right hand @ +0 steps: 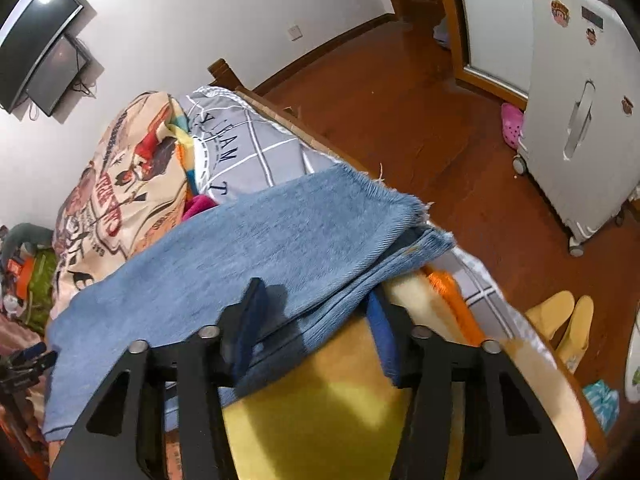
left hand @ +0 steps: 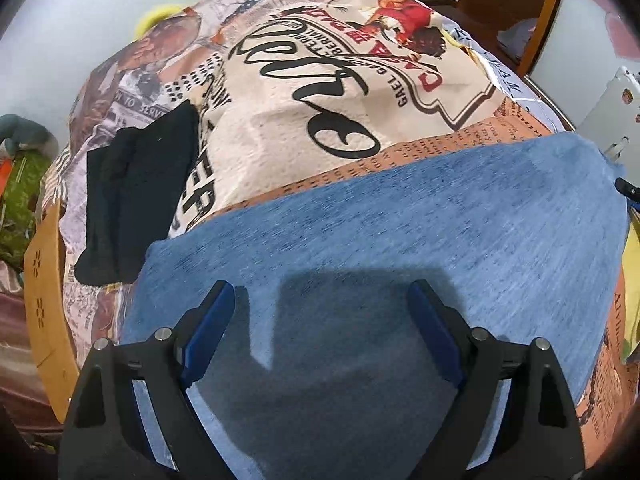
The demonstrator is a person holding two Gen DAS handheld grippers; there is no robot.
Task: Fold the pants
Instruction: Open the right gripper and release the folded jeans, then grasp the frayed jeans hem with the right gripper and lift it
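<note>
Mid-fold: right gripper (right hand: 316,316) jaws straddle the blue jeans (right hand: 256,240) edge, grip unclear; left gripper (left hand: 322,320) gapes empty above denim; next clamp, carry over

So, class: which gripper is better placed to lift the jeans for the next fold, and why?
Right. The right gripper straddles the jeans' edge, fabric between its fingers; the left gripper hovers open over flat denim.
</note>
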